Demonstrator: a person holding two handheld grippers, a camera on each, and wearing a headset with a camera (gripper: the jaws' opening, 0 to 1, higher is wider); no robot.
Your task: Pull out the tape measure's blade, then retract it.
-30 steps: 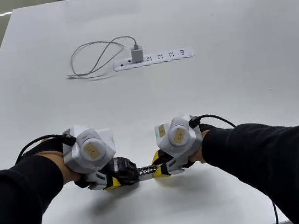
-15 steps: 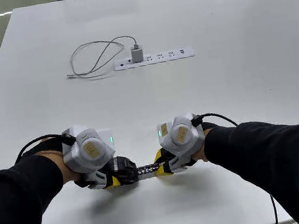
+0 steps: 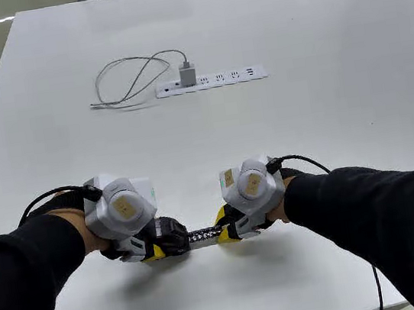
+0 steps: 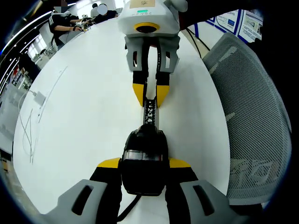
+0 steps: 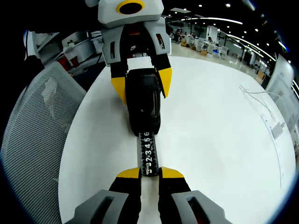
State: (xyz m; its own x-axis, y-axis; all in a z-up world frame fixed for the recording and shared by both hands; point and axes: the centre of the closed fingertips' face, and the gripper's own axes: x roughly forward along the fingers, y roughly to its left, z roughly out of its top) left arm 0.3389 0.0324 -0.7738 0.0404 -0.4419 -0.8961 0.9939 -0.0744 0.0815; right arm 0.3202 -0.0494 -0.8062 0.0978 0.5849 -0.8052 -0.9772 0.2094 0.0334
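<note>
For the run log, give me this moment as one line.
left gripper: shut on tape measure | right gripper: shut on blade | blade: short stretch out, straight between them

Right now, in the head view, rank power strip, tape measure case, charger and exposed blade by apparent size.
1. power strip
2. tape measure case, partly hidden, nearer the camera
3. charger and blade: look alike, unranked
</note>
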